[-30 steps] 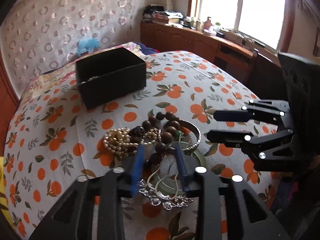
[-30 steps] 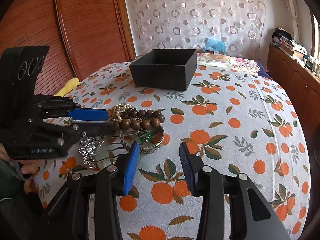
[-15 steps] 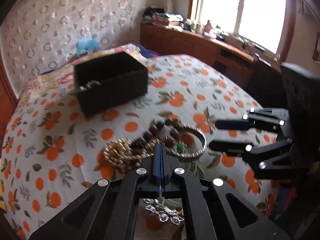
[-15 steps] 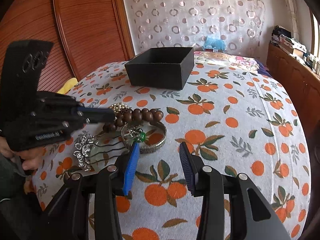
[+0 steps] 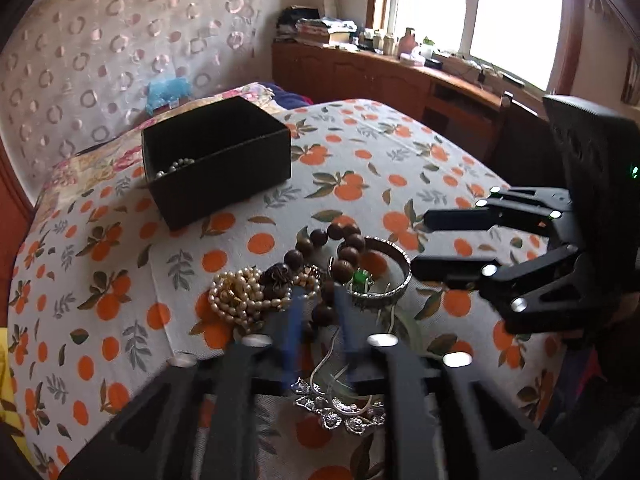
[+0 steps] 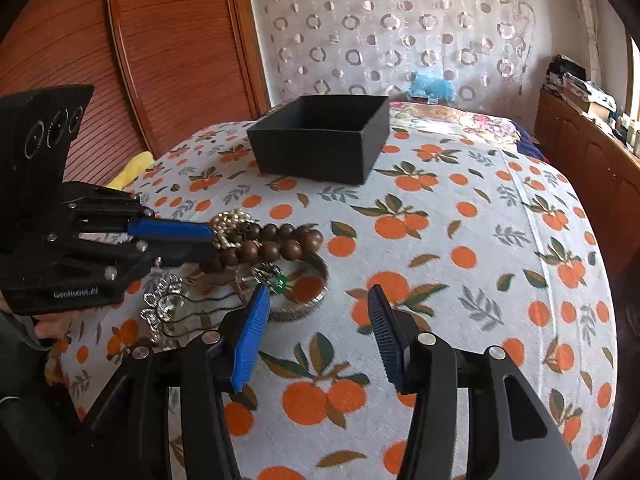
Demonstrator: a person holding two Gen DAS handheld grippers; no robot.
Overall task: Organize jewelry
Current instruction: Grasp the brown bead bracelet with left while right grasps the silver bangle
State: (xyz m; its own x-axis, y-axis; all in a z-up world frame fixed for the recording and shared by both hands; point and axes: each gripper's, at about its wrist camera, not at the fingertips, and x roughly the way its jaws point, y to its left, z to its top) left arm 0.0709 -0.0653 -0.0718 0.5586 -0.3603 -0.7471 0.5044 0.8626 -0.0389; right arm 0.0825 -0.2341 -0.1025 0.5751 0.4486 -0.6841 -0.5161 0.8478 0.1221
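A pile of jewelry lies on the orange-print cloth: a pearl strand point(image 5: 244, 300), a brown bead bracelet point(image 5: 344, 248), a silver bangle point(image 5: 394, 280) with a green stone point(image 5: 360, 278), and a silver hair comb point(image 5: 340, 412). My left gripper point(image 5: 318, 312) is open just over the bead bracelet and pearls; it shows in the right wrist view point(image 6: 200, 242). My right gripper point(image 6: 316, 320) is open and empty, right of the bangle point(image 6: 296, 308). The black box point(image 5: 216, 160) holds a pearl piece point(image 5: 174, 167).
The black box point(image 6: 320, 144) stands at the far side of the round table. A wooden cabinet with clutter point(image 5: 360, 68) runs under the window. A wooden panel wall point(image 6: 160, 60) stands to the left. The table edge point(image 6: 600, 320) drops off at right.
My left gripper was open, shut half a second ago, and is open again now, low over the bead bracelet. The right gripper has stayed open and nearly still.
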